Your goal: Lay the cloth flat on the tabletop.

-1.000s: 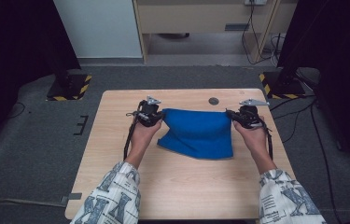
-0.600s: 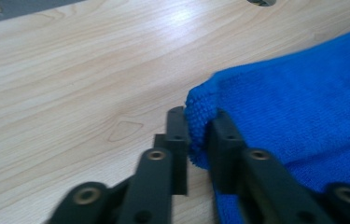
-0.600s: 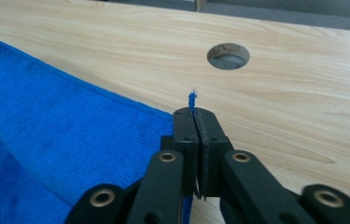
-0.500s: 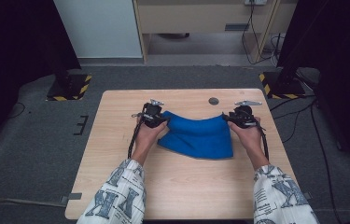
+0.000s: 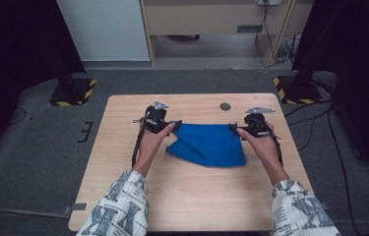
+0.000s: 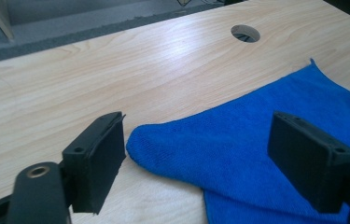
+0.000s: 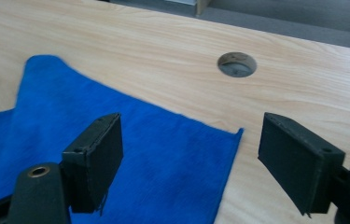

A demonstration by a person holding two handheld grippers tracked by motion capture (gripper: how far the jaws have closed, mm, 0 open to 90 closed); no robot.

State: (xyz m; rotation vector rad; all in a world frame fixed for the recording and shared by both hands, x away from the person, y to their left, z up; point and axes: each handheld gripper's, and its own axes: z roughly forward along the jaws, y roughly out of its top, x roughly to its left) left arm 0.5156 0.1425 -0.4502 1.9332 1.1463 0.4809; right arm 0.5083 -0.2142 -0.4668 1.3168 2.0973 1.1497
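One blue cloth [image 5: 207, 145] lies flat on the table [image 5: 123, 147], folded over itself, with its long top edge running between the two grippers and a rounded fold at its left end. The left gripper [image 5: 168, 126] sits at that folded end; its jaws have just been opening and now stand well apart, the fold [image 6: 137, 140] lying on the wood between them (no pad pressing on it). The right gripper [image 5: 235, 129] sits at the cloth's top right corner [image 7: 239, 132]; its jaws have likewise just been opening and stand wide, the corner resting loose on the table between them. Both hands hold their grippers low over the table, pointing inward at each other across the cloth. A round hole [image 5: 225, 106] in the table lies just beyond the cloth's far edge, nearer the right gripper.
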